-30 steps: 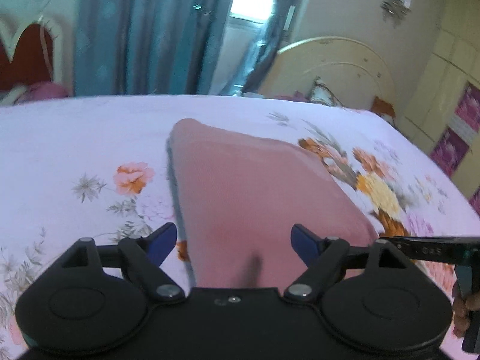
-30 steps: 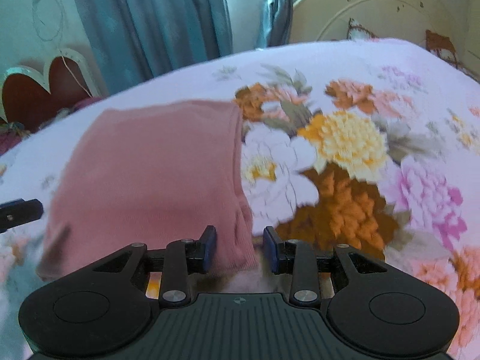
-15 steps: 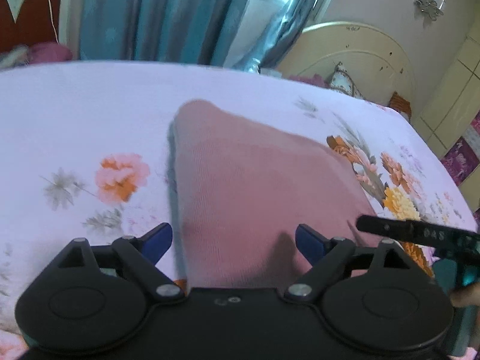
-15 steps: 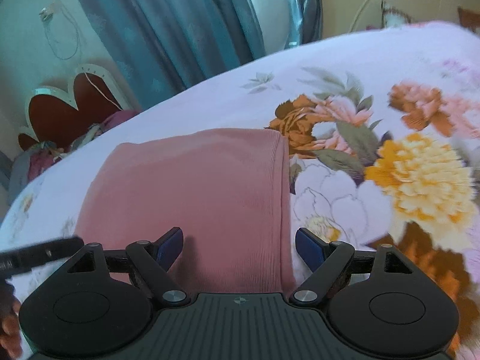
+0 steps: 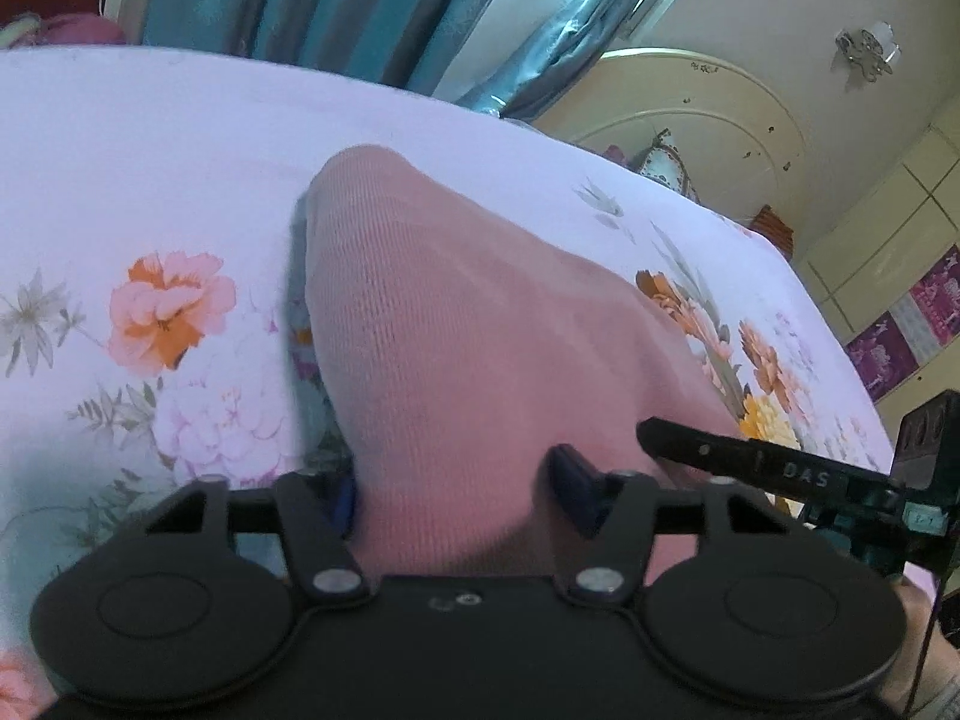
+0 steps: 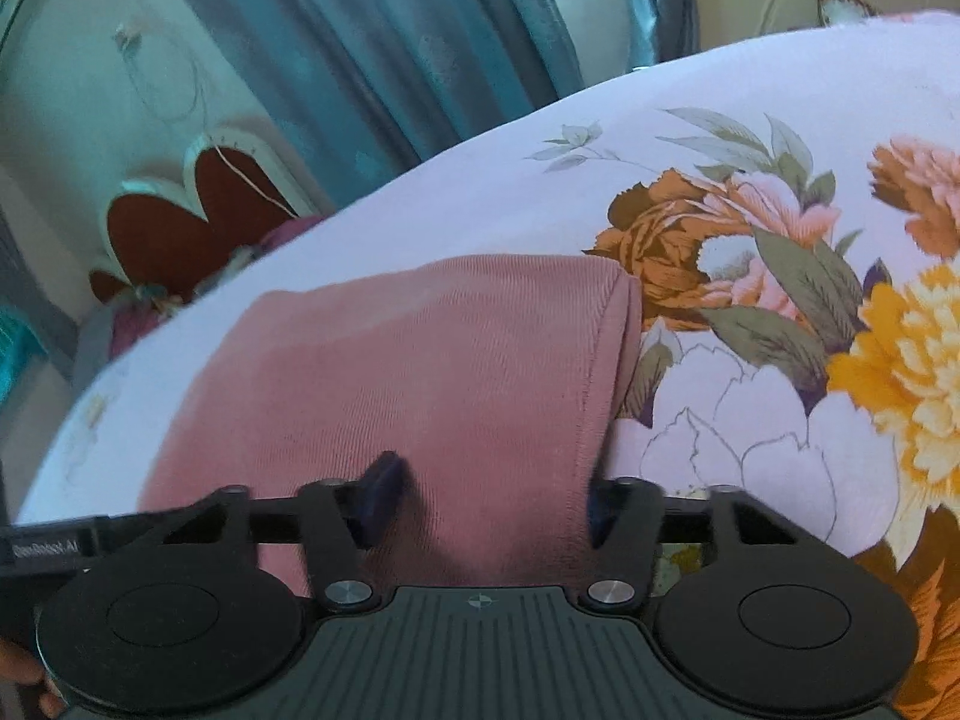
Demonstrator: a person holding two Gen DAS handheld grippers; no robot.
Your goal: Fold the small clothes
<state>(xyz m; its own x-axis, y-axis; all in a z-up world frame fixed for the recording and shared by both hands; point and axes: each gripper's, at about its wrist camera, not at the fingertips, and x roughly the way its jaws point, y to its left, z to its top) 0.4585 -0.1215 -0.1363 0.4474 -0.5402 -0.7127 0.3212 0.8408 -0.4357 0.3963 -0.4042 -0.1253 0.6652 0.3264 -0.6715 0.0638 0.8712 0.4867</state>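
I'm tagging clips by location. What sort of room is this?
Most likely a bedroom: the pink garment lies on a floral bedsheet, with a curved cream headboard and teal curtains behind.

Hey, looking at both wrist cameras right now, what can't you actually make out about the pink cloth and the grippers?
- Near edge of the pink cloth: hidden behind the left gripper body, left wrist view.
- Right gripper: its right pad is hidden behind the cloth's edge, so contact is unclear.
- What garment it is: only folded fabric shows.
- The bedsheet under the cloth: covered.
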